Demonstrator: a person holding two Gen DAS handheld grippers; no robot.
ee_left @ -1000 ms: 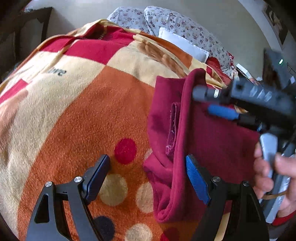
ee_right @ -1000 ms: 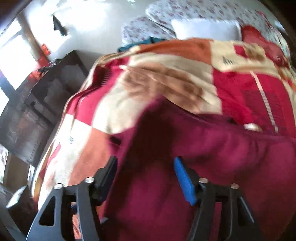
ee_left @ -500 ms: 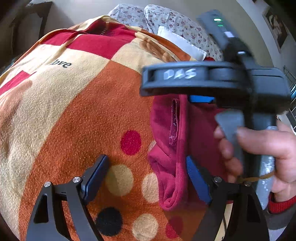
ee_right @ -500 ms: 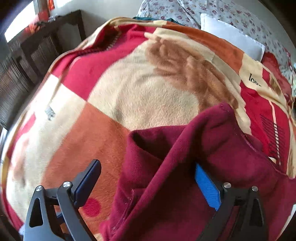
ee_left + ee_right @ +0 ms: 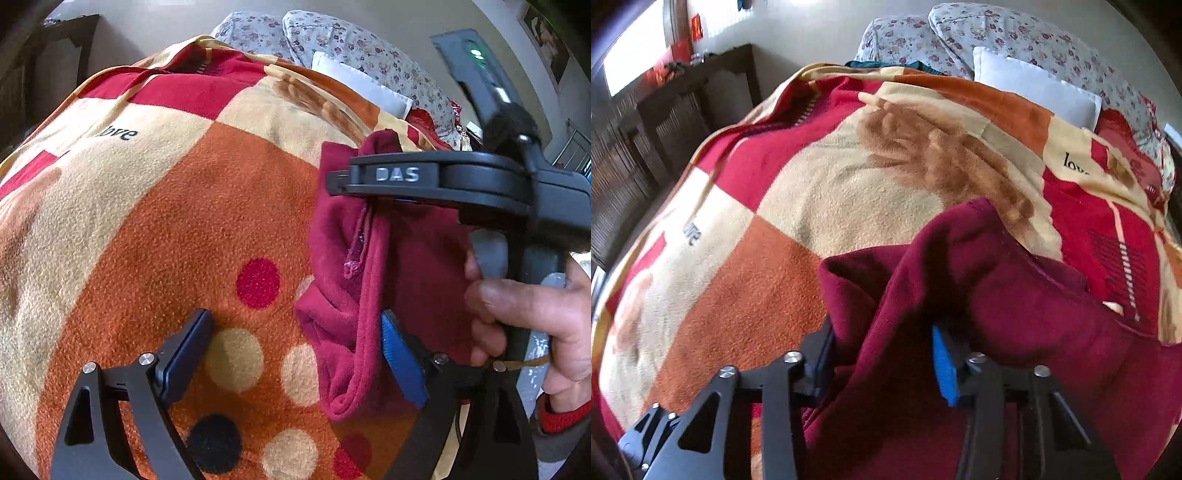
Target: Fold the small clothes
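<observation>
We see a dark red garment [image 5: 373,295] bunched on the blanket [image 5: 166,229], folding barely begun. Our left gripper [image 5: 295,347] gapes wide beside the garment's edge. Our right gripper [image 5: 882,354] seems closed on a lifted fold; only the left view shows the hand [image 5: 535,317].

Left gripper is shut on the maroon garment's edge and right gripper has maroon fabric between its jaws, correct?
Not quite. In the left wrist view the left gripper is open, its jaws wide apart over the blanket, with only the maroon garment edge lying against its blue pad. The right gripper does have maroon fabric between its jaws.
</observation>
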